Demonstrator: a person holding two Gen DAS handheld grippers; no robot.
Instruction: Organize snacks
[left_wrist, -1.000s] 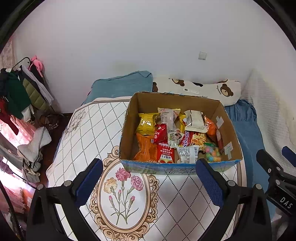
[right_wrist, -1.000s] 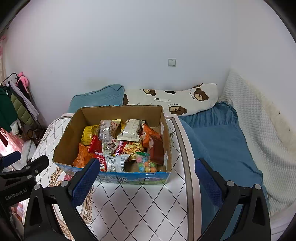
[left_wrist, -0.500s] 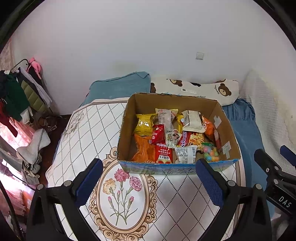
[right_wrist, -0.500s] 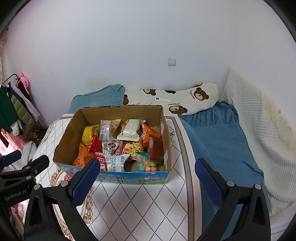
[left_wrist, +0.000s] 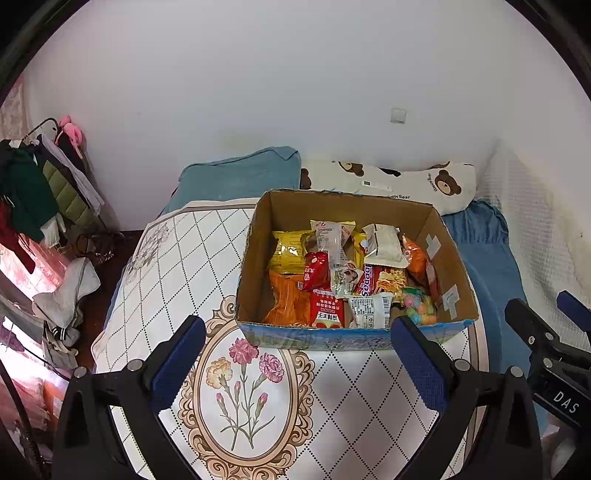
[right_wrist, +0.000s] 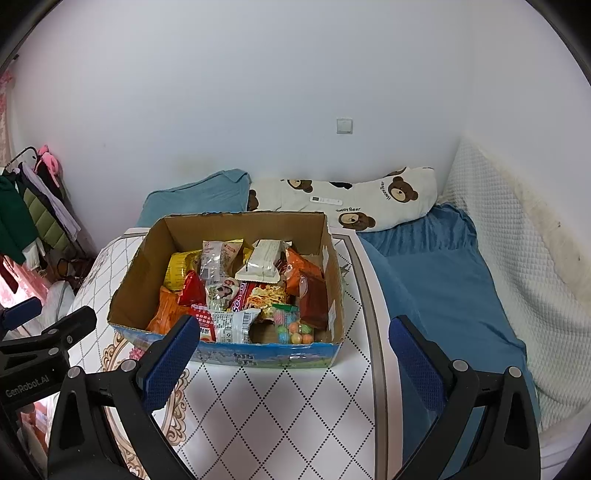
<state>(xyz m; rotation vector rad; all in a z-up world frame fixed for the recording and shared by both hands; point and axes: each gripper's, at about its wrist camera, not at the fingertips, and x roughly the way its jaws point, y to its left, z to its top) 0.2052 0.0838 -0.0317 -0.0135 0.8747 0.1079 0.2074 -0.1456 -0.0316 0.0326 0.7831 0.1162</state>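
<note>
1. The cardboard box (left_wrist: 354, 334) sits on the patterned quilt (left_wrist: 192, 258) spread over the bed, toward the quilt's right edge, with the bear pillow (right_wrist: 369, 199) behind it at the head of the bed.
2. The snacks (left_wrist: 347, 273) lie jumbled inside the box, packets overlapping: a yellow bag (left_wrist: 286, 251) at the back left, an orange bag (left_wrist: 284, 299) at the front left, a candy bag (right_wrist: 293, 325) at the front right.
3. The left claw (left_wrist: 297, 363) hovers above the quilt short of the box's near wall, jaws wide apart and holding nothing.
4. The right claw (right_wrist: 291, 363) hangs likewise before the box, jaws apart and bare.
5. Likely risks: the packets are slick and stacked, so a grab at one may drag or tip its neighbours.
6. The bed is soft; pressing on the box wall could tilt it toward the quilt's right edge.
7. Both claws aim at one small box, so they could collide.
</note>
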